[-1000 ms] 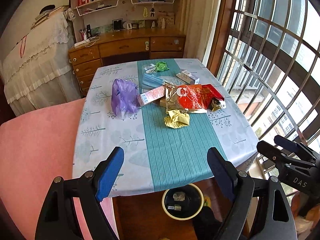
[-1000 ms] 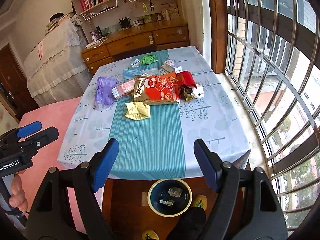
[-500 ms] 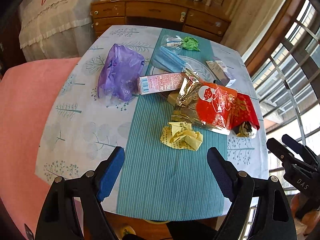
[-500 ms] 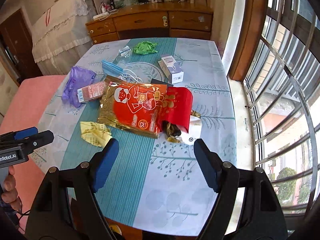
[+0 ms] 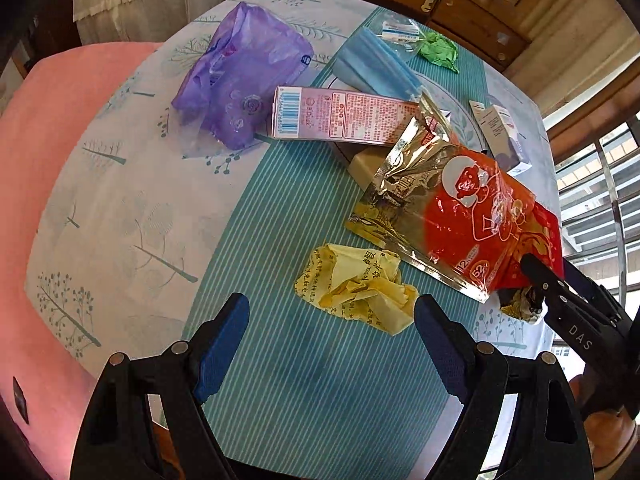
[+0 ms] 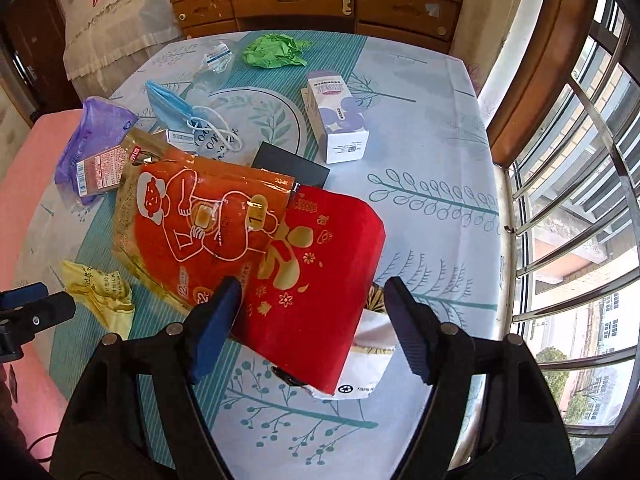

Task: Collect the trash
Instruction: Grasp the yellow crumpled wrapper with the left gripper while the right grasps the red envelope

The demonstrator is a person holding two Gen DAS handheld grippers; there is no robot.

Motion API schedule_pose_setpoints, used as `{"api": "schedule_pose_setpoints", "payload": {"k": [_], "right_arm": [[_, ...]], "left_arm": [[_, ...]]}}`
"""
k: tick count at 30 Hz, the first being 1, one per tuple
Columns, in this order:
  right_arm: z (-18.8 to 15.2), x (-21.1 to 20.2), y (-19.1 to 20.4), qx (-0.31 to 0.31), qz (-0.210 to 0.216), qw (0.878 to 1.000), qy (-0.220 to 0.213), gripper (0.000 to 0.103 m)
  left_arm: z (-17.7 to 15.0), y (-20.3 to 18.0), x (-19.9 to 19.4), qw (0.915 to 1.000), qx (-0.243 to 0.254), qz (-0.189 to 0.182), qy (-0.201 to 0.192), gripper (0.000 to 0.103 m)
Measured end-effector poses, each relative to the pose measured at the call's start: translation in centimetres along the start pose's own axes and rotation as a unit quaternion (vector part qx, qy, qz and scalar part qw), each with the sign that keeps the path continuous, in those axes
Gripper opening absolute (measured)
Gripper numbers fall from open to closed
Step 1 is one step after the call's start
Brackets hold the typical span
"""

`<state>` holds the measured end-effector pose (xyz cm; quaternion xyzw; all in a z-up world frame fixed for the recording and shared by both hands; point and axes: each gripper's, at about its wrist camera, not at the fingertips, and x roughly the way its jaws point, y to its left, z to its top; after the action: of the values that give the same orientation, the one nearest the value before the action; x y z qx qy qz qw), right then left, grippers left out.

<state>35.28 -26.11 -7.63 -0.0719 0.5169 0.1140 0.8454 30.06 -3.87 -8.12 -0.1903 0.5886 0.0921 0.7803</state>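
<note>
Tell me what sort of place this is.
Most likely a room in a home: a table under a leaf-print tablecloth strewn with wrappers, a wooden chest of drawers behind it, and a barred window looking onto neighbouring buildings.

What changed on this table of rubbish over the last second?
Both grippers came down close over the table. The left gripper now hangs open by the yellow crumpled paper; the right gripper, its jaws just narrowed, straddles the red packet without gripping. The rubbish itself has not moved.
</note>
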Motion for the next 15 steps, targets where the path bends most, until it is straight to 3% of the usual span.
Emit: {"api": "schedule_pose_setpoints", "payload": {"k": [2, 5, 15], "right_arm": [[0.1, 0.4, -0.5, 0.0, 0.011, 1.0, 0.0, 0.054], [0.1, 0.5, -1.3, 0.006, 0.028, 1.0, -0.002, 0.047], [0.2, -1.8, -3.8, 0.062, 0.098, 0.993, -0.017, 0.04]], "left_arm": [[0.2, 0.0, 1.0, 0.9999, -0.01, 0.001, 0.008, 0.087], [0.5, -0.2, 2.5, 0.9996, -0.019, 0.004, 0.02, 0.087], [1.4, -1.7, 5.4, 0.999, -0.023, -0.004, 0.038, 0.085]]}}
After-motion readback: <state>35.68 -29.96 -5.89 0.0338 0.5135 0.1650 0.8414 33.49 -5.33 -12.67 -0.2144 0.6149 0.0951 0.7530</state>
